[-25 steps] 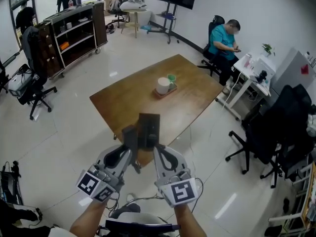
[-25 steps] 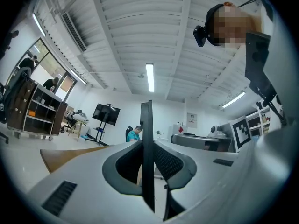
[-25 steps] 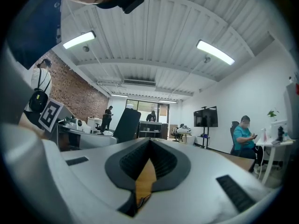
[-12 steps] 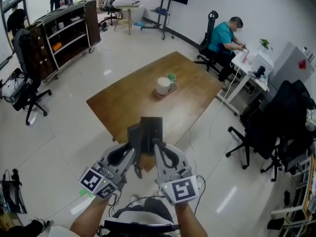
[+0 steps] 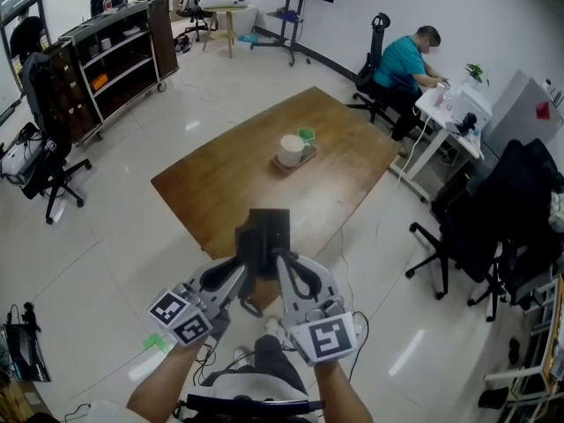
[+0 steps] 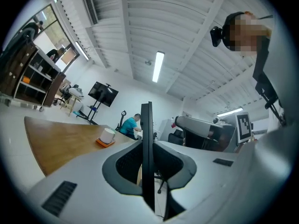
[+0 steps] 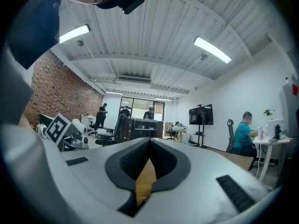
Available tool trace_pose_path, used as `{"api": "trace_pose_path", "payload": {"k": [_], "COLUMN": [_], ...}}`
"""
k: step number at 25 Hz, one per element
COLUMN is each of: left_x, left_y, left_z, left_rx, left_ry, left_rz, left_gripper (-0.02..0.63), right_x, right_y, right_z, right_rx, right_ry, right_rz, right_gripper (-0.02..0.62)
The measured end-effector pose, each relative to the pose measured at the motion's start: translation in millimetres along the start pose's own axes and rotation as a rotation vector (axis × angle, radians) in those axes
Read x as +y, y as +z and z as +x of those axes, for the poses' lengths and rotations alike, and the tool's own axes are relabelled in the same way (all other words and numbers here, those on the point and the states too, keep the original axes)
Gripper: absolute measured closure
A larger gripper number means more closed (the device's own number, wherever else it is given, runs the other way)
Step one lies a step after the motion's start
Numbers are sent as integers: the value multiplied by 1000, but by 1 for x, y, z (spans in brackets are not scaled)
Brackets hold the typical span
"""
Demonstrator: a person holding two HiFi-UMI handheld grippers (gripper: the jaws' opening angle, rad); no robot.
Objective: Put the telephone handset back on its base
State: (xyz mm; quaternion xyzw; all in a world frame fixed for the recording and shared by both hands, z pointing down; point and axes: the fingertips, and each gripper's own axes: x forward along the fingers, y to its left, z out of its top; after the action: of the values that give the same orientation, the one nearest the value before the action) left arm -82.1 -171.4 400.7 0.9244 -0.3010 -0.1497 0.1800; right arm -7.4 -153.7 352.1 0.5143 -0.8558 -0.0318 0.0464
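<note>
A dark flat slab (image 5: 269, 229) sticks forward between my two grippers, over the near corner of the wooden table (image 5: 231, 173). In the left gripper view the slab (image 6: 147, 148) stands edge-on between the jaws, and both pads press on it. I cannot tell whether it is the handset. My left gripper (image 5: 246, 256) is shut on it. Close beside it on the right, my right gripper (image 5: 279, 258) has its jaws closed tip to tip (image 7: 149, 143) with nothing between them. No telephone base shows in any view.
A white mug (image 5: 291, 151) and a small green cup (image 5: 306, 137) sit on an orange tray (image 5: 284, 167) mid-table. Black office chairs (image 5: 476, 236) stand at the right, a seated person (image 5: 404, 64) at a desk behind. A shelf cart (image 5: 115, 55) and a chair (image 5: 48, 161) are at the left.
Both grippers have edged a little toward the table's near corner. The left one has sunk and rolled slightly, with the dark slab still in it.
</note>
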Motion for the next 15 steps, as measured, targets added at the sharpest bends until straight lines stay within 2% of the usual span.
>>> {"api": "trace_pose_path", "payload": {"k": [9,12,15], "left_x": [53,67,86], "left_y": [-46,-61,-74], "left_z": [28,38,42], "left_rx": [63,70,74], "left_ry": [51,29,44], "left_rz": [-128,-195,-266], "left_gripper": [543,542,543], "right_x": [-20,-28,-32], "right_y": [-19,-27,-32], "right_z": [5,9,14], "right_rx": [44,63,71], "right_ry": [15,20,25], "right_rz": [11,35,37], "right_gripper": [591,591,591]}}
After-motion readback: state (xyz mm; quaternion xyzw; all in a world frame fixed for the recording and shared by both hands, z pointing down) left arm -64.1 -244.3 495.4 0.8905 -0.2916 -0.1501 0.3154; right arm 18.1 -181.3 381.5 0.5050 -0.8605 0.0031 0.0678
